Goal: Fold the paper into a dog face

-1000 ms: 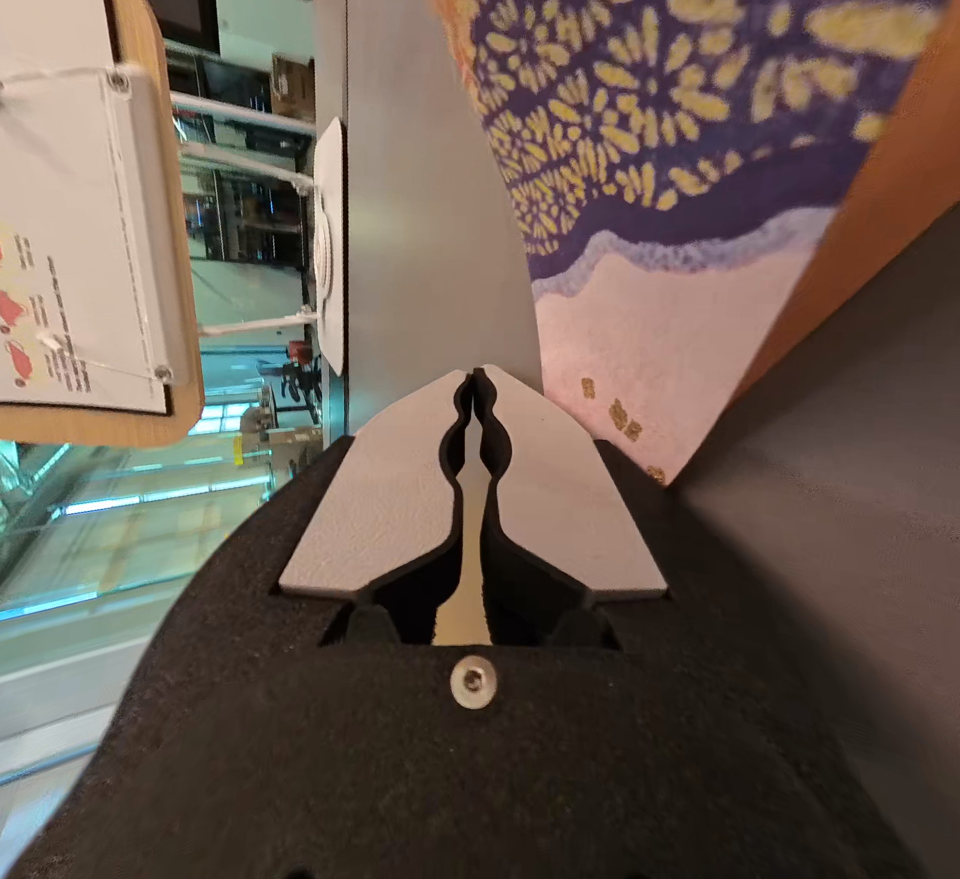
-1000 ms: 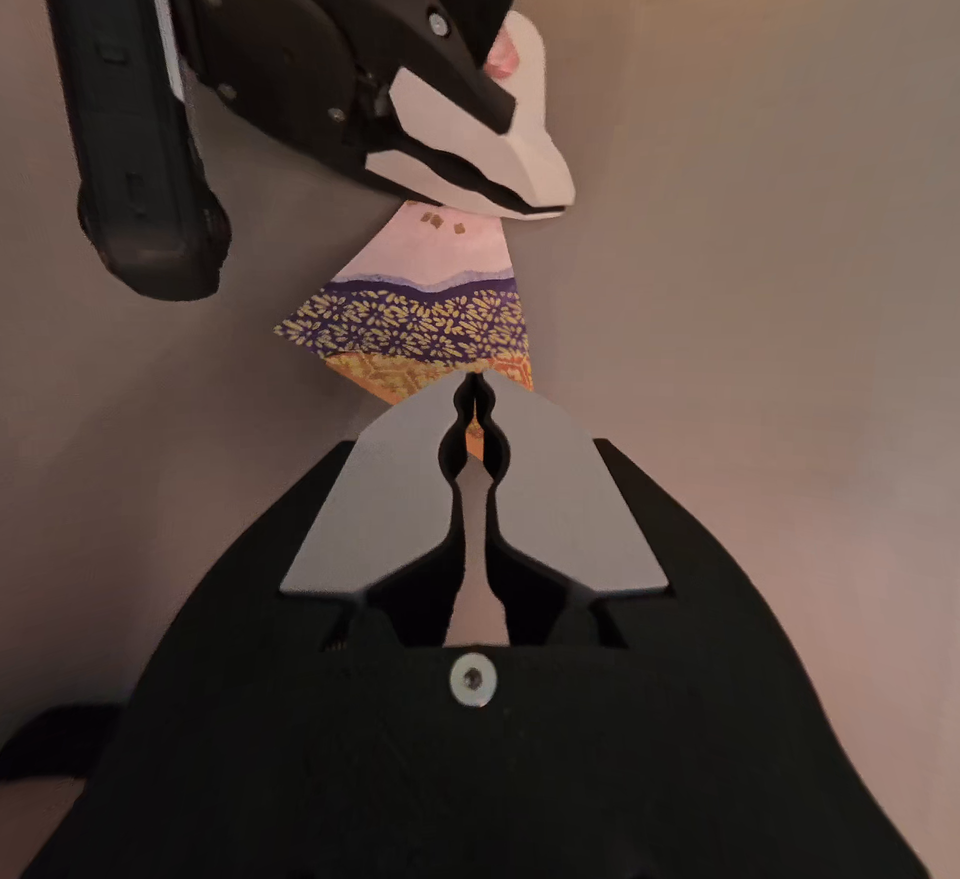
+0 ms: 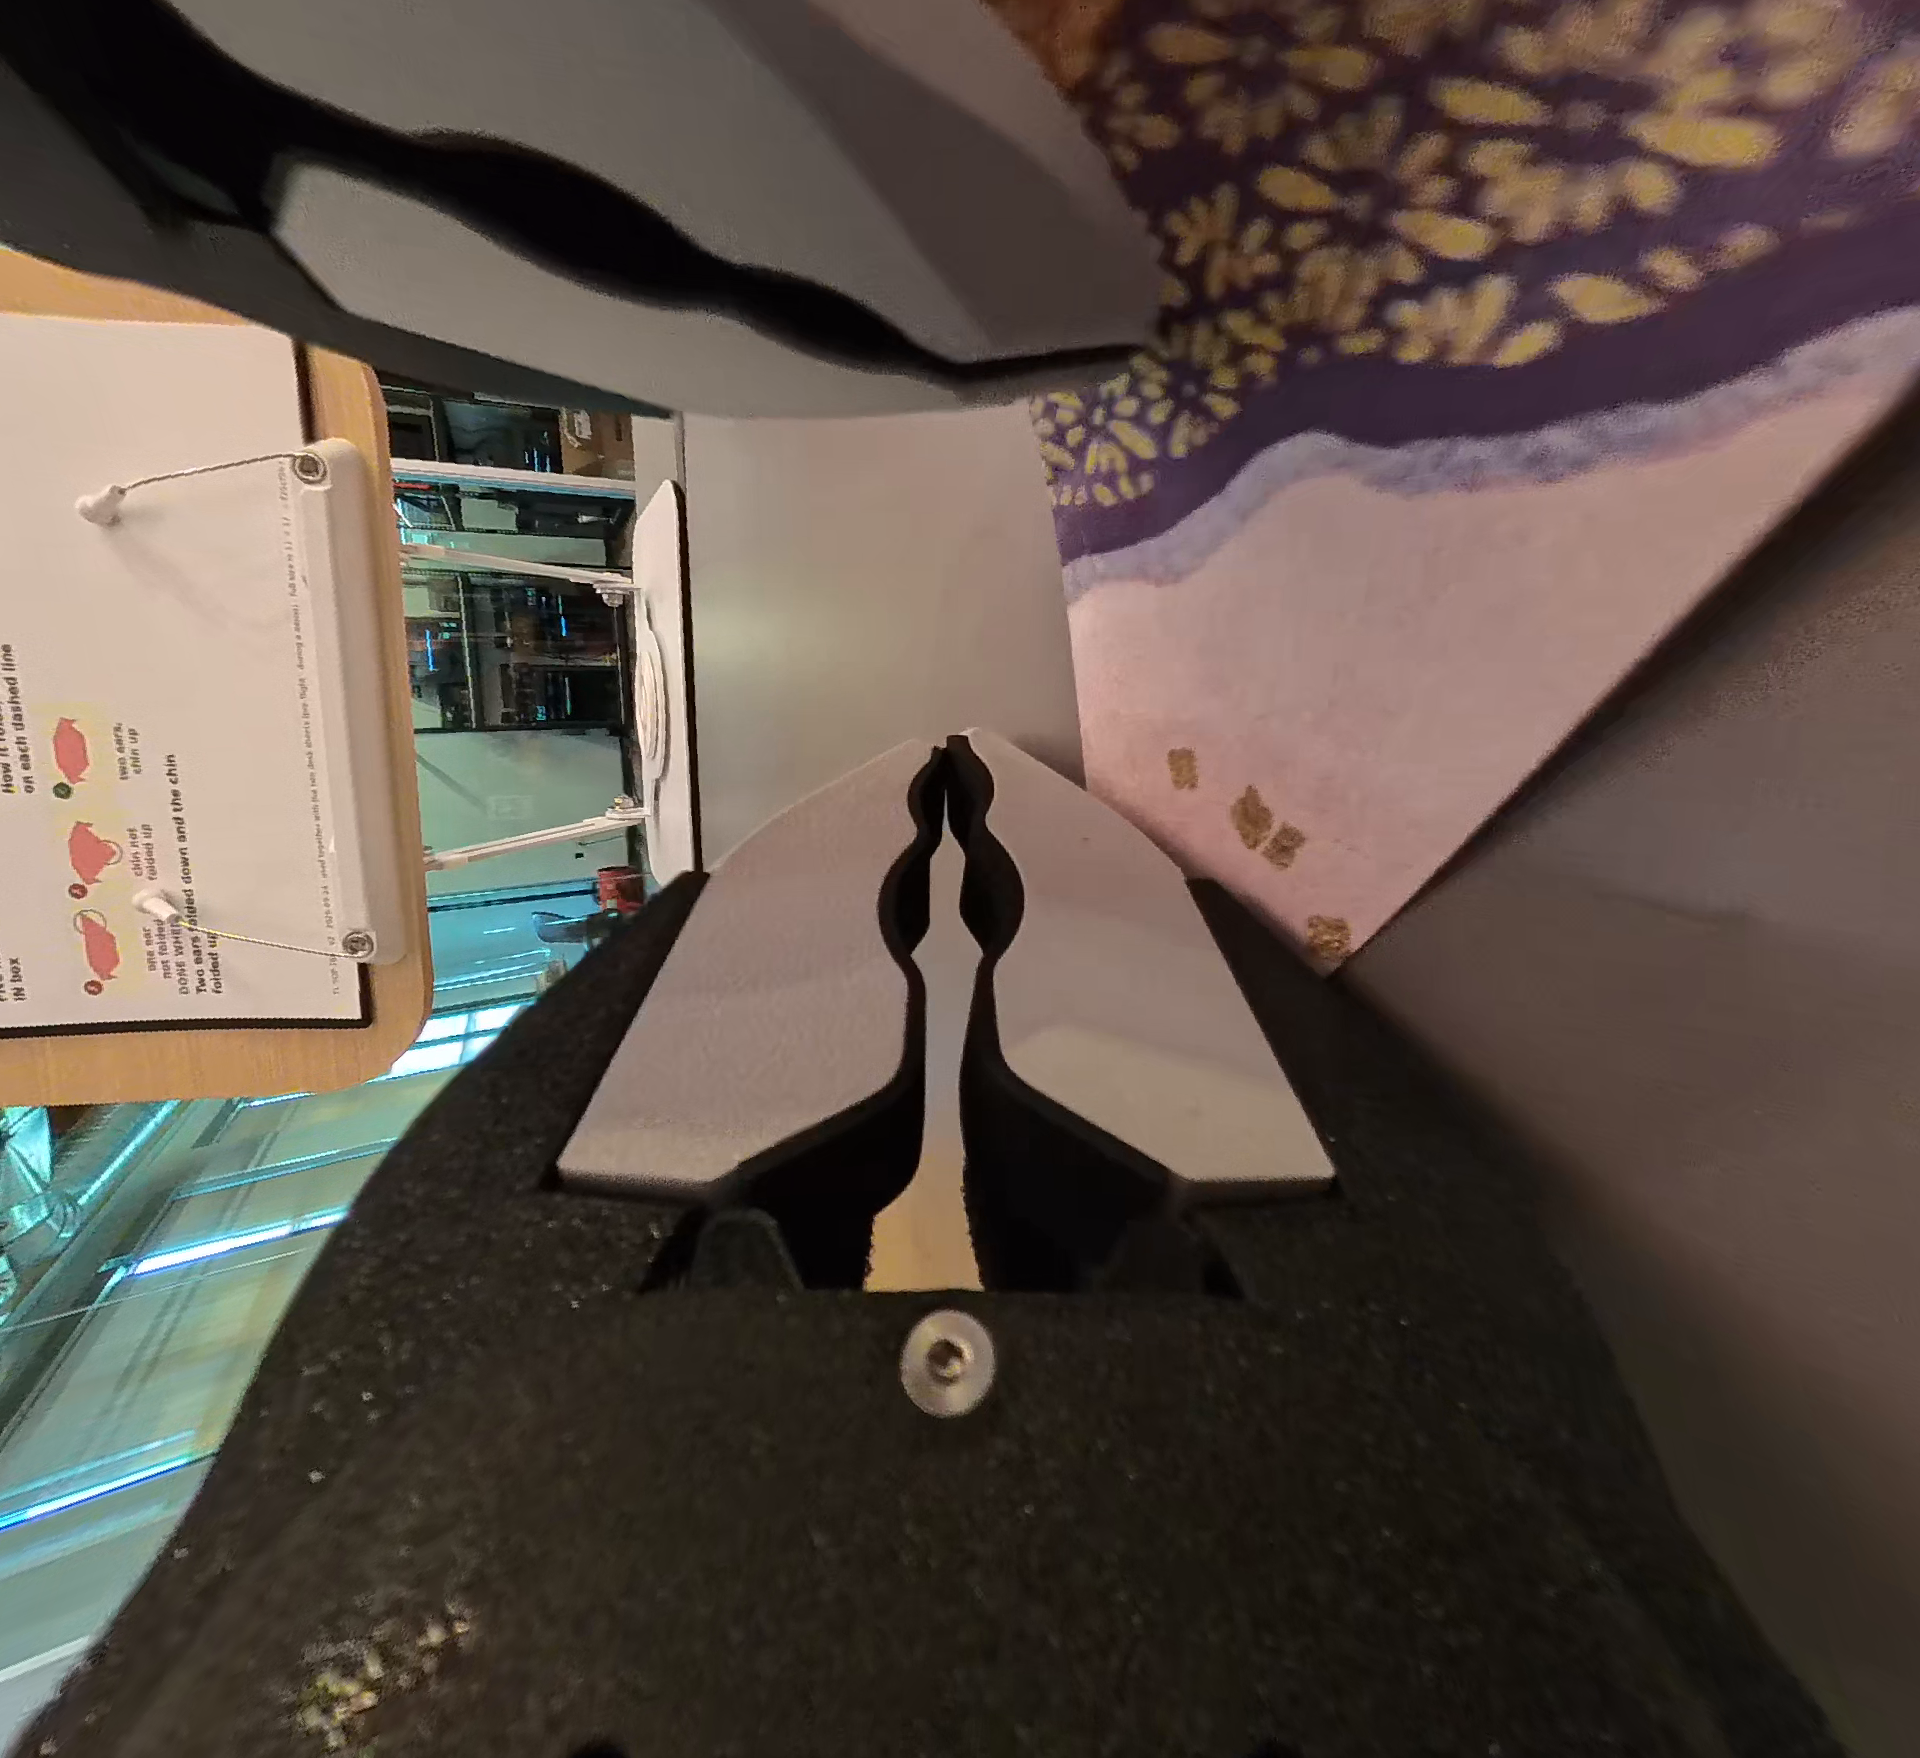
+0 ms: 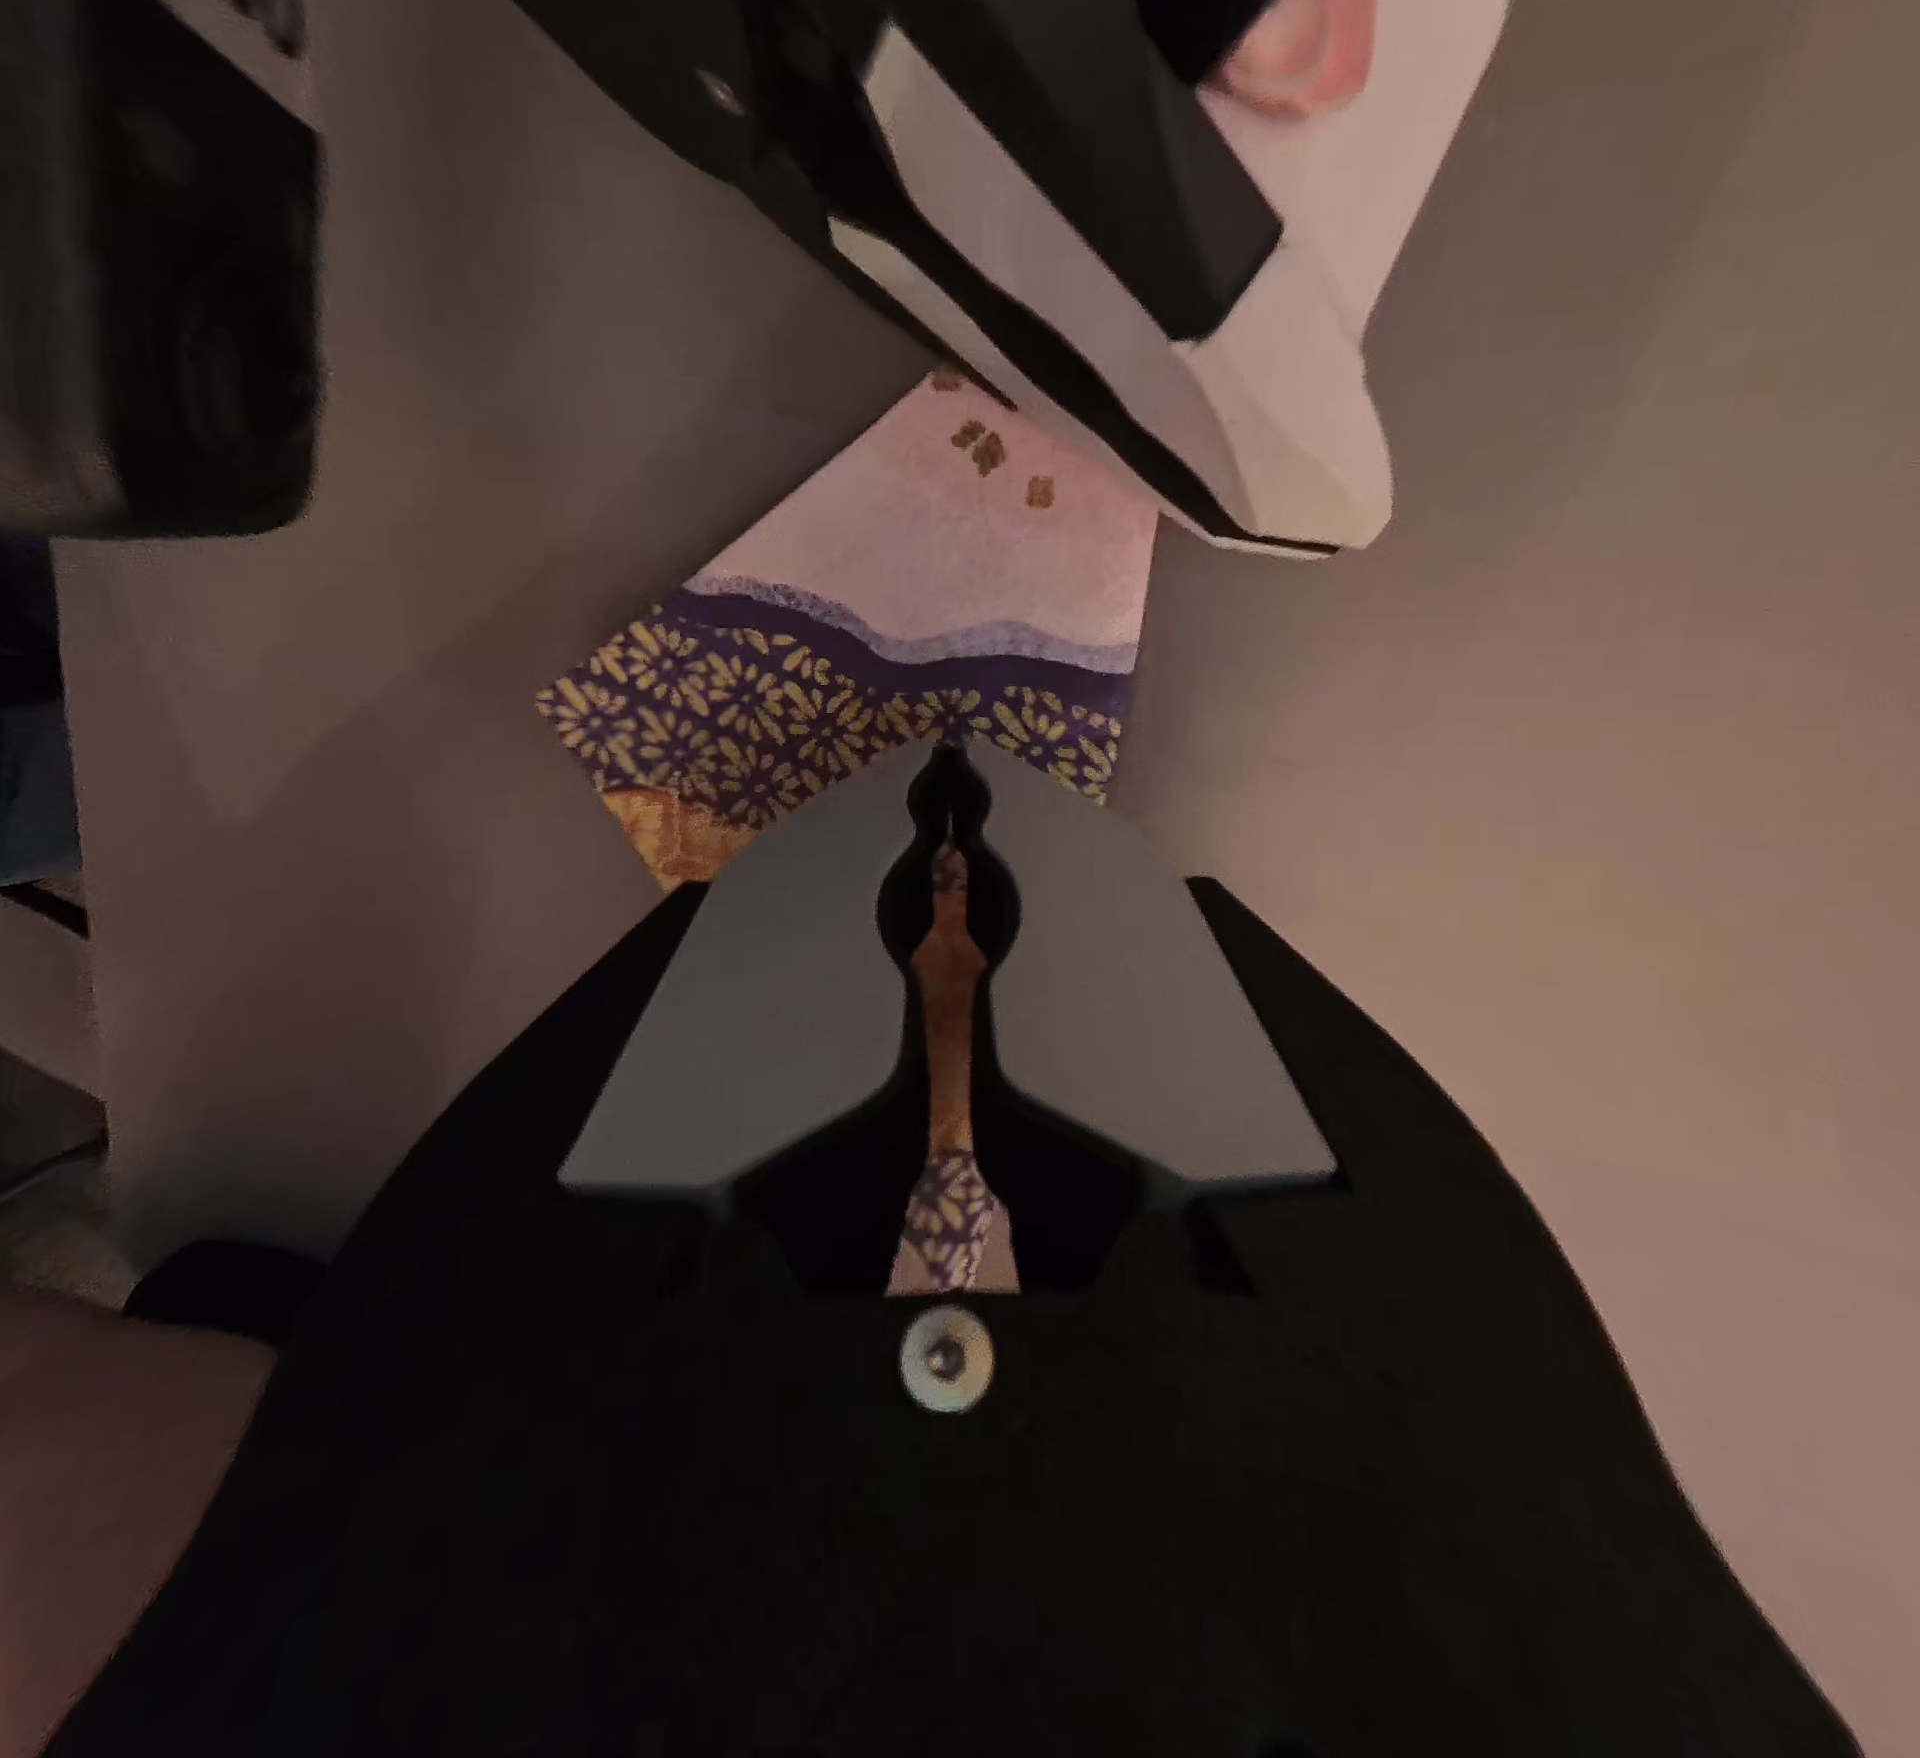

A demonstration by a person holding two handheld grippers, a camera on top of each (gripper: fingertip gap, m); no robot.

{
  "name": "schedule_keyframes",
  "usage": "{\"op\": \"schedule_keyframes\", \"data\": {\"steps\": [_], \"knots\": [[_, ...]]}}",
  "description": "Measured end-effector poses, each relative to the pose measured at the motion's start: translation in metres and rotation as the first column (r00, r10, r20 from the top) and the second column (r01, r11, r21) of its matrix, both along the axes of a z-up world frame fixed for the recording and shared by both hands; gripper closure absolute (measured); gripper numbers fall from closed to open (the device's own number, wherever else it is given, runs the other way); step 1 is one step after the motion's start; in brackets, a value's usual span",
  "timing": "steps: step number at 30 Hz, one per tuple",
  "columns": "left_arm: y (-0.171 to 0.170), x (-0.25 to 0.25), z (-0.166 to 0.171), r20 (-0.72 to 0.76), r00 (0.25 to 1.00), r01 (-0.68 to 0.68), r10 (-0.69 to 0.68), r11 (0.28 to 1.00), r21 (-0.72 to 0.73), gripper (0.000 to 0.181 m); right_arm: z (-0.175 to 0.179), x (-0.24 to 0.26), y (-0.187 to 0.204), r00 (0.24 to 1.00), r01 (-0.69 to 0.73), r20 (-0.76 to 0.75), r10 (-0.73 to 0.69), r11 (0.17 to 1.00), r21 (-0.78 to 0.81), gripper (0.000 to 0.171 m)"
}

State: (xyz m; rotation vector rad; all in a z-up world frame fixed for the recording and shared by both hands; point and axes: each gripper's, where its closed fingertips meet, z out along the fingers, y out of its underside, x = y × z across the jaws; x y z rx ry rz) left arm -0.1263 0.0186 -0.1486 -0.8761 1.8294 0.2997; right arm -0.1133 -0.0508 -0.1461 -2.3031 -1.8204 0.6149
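The folded paper [image 4: 914, 565], pink at one end, purple with yellow flowers in the middle and orange at the other end, lies on the grey table [image 4: 1558, 825]. My right gripper [image 4: 948, 763] is shut, its tips over the flowered band; the paper shows through the gap between its fingers. My left gripper [image 4: 1299, 513] is shut and sits at the paper's pink corner. In the left wrist view my left gripper [image 3: 951, 752] is shut, the paper [image 3: 1455, 461] lies just to its right, and a finger of the right gripper [image 3: 675, 98] fills the top left.
A wooden board with a white instruction sheet [image 3: 156, 690] stands beyond the table's edge on the left. Shelves and glass [image 3: 520, 586] show behind it. A person's finger [image 4: 1299, 46] holds the left gripper. One gripper's finger ends stand about 7 centimetres off the other's.
My right gripper has moved forward over the paper, toward the left gripper, and now shows in the left wrist view. Both grippers stay shut.
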Motion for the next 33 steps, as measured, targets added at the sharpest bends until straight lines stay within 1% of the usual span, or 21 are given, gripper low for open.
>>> {"op": "schedule_keyframes", "data": {"steps": [2,3,5,7,12,15,17,19,23,24,26,28,30,31,33], "knots": [[0.0,0.0,0.0,-0.001,1.0,0.002,-0.002,1.0,0.008,0.181,0.005,-0.003,-0.004,1.0,-0.011,-0.029,0.011,1.0,0.001,0.17],[0.0,0.0,0.0,0.0,1.0,0.001,-0.001,1.0,0.006,0.181,0.003,-0.004,-0.007,0.999,-0.028,-0.019,0.027,1.0,-0.004,0.17],[0.001,0.0,0.0,0.003,1.0,-0.002,0.002,1.0,-0.001,0.181,-0.006,0.001,-0.01,0.998,-0.051,0.049,0.05,0.999,0.004,0.17],[0.001,-0.001,0.0,0.004,1.0,-0.005,0.005,1.0,-0.001,0.181,-0.014,0.003,-0.012,0.995,-0.056,0.083,0.056,0.998,-0.008,0.17],[0.004,-0.002,0.001,0.008,1.0,-0.013,0.013,1.0,0.019,0.181,-0.015,0.001,-0.008,0.998,-0.025,0.057,0.025,1.0,-0.006,0.169],[0.008,-0.003,0.009,0.045,0.998,-0.036,0.033,0.998,0.048,0.181,-0.014,0.001,-0.008,0.999,-0.011,0.04,0.012,1.0,-0.021,0.169],[0.004,-0.004,0.02,0.097,0.994,-0.043,0.043,0.999,0.004,0.181,-0.014,0.001,-0.008,1.0,0.01,0.021,-0.009,0.999,-0.047,0.17],[-0.007,-0.006,0.029,0.136,0.99,-0.028,0.039,0.996,-0.082,0.181,-0.014,0.0,-0.008,0.999,0.036,0.005,-0.035,0.996,-0.078,0.17],[-0.052,-0.008,0.027,0.113,0.994,0.045,-0.01,0.95,-0.308,0.181,-0.013,0.0,-0.008,0.998,0.065,-0.013,-0.067,0.991,-0.117,0.17],[-0.061,-0.007,0.025,0.107,0.994,0.045,-0.009,0.942,-0.332,0.181,-0.013,0.0,-0.007,0.997,0.073,-0.015,-0.075,0.989,-0.127,0.17],[-0.065,-0.004,0.022,0.086,0.996,0.009,0.02,0.945,-0.326,0.181,-0.012,-0.002,-0.009,0.997,0.069,-0.034,-0.075,0.987,-0.146,0.17],[-0.067,-0.003,0.01,0.025,0.999,-0.021,0.033,0.931,-0.365,0.181,-0.011,-0.004,-0.011,0.996,0.052,-0.063,-0.062,0.986,-0.16,0.17],[-0.065,-0.004,-0.006,-0.03,0.999,-0.045,0.036,0.919,-0.392,0.181,-0.001,-0.009,-0.011,0.989,0.044,-0.13,-0.064,0.987,-0.154,0.17],[-0.063,-0.004,-0.007,-0.027,0.999,-0.044,0.036,0.921,-0.387,0.181,0.007,-0.01,-0.008,0.984,0.051,-0.163,-0.073,0.99,-0.134,0.17],[-0.062,-0.005,-0.008,-0.036,0.999,-0.044,0.032,0.914,-0.404,0.181,0.028,-0.005,0.003,0.971,0.104,-0.215,-0.108,0.994,-0.032,0.17]]}}
